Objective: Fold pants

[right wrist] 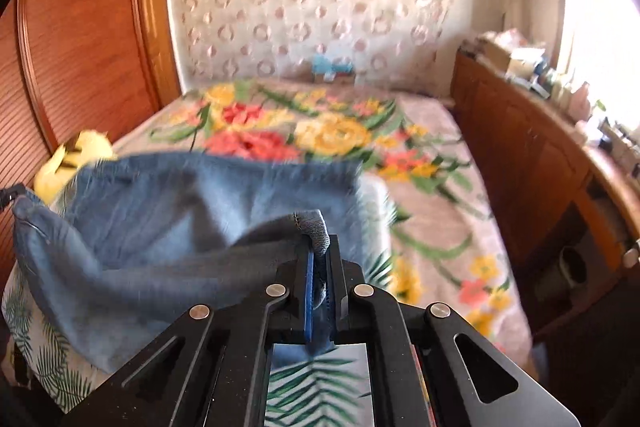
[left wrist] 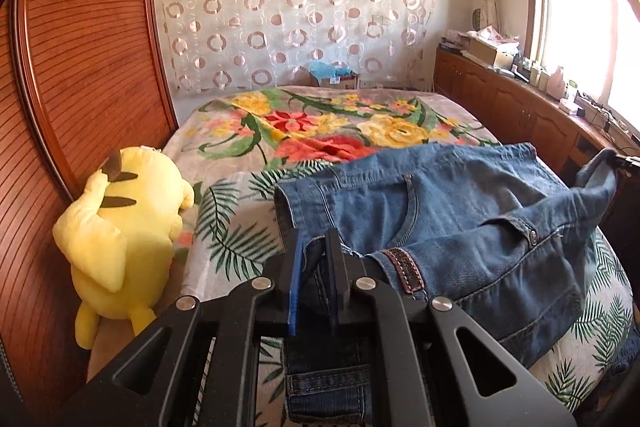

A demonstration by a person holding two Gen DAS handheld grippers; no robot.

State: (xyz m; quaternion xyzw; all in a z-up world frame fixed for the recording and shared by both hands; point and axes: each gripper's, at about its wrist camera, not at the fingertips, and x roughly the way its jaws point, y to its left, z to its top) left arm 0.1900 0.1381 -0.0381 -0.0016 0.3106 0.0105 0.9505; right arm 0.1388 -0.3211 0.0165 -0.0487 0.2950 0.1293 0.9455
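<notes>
Blue denim pants (left wrist: 460,219) lie across the near end of the bed, held up at both sides. My left gripper (left wrist: 315,247) is shut on the waistband next to a brown leather patch (left wrist: 406,269). My right gripper (right wrist: 319,251) is shut on a hemmed edge of the pants (right wrist: 160,227) and lifts it off the bed; it also shows at the right edge of the left wrist view (left wrist: 624,161). The right wrist view is blurred by motion.
A yellow plush toy (left wrist: 124,223) lies at the bed's left edge against the wooden headboard (left wrist: 80,67). A floral blanket (left wrist: 320,123) covers the bed beyond the pants. A wooden cabinet (left wrist: 520,107) with clutter runs along the right under the window.
</notes>
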